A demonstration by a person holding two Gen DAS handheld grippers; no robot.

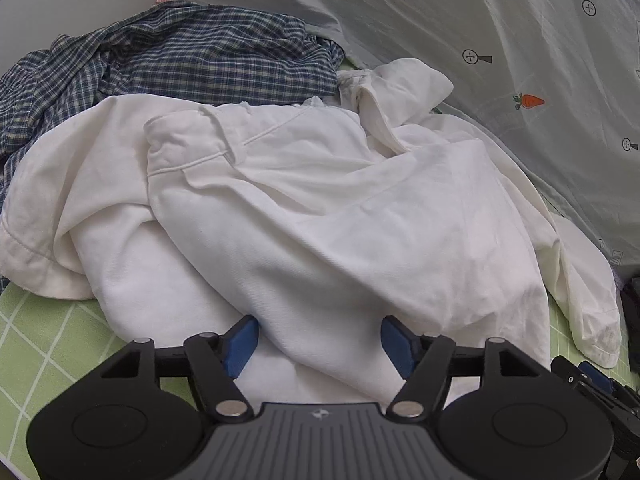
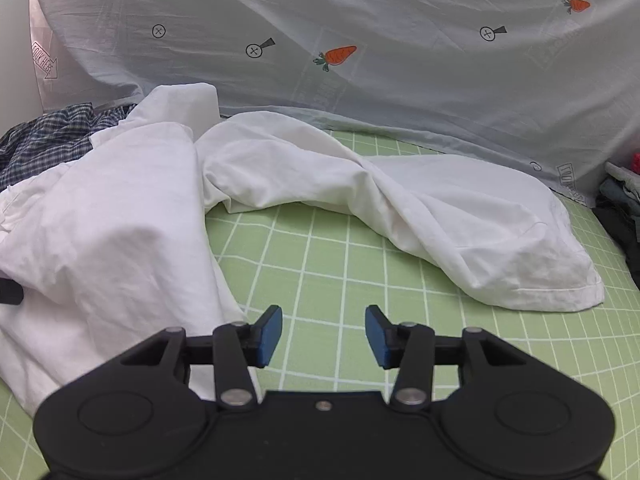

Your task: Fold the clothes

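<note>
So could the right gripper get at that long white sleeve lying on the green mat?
Probably yes: the right gripper is open, and only bare green mat lies between it and the white sleeve.

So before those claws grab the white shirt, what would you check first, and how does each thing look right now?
1. Left claw open: ok.
2. Right claw open: ok.
3. White shirt fabric between the left claw's fingers: ok, a fold lies there.
4. Right claw over fabric: not ok, only green grid mat lies beneath it.
5. Shirt spread flat: not ok, it is crumpled, its sleeve twisted.
6. Shirt clear of the plaid shirt: cannot tell, they seem to overlap.
</note>
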